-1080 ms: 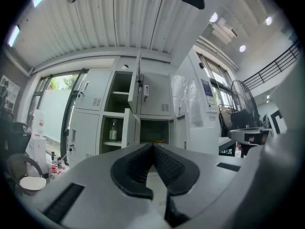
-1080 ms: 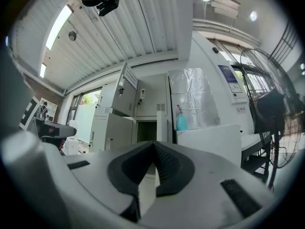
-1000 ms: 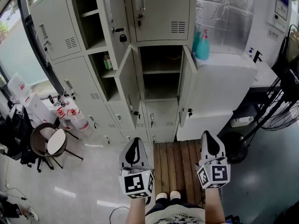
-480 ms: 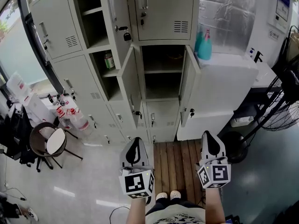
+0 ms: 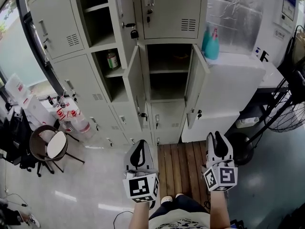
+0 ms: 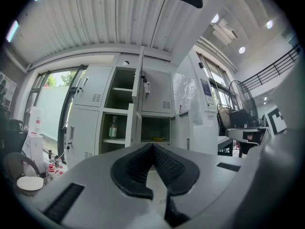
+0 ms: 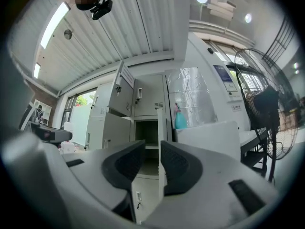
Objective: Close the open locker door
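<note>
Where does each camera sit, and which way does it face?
Head view: on the person's head, steeply down at lockers, left hand-held gripper, right hand-held gripper, forearms.
Left gripper view: rides the left one, facing the lockers over shut jaws.
Right gripper view: rides the right one, facing the lockers; its empty jaws have just been opening.
Shared: head and right gripper views show the teal bottle.

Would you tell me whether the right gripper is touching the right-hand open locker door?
Apart. The head view shows a wide gap between the right gripper and the right-hand open locker door; its jaws have just been opening, with nothing between them.
</note>
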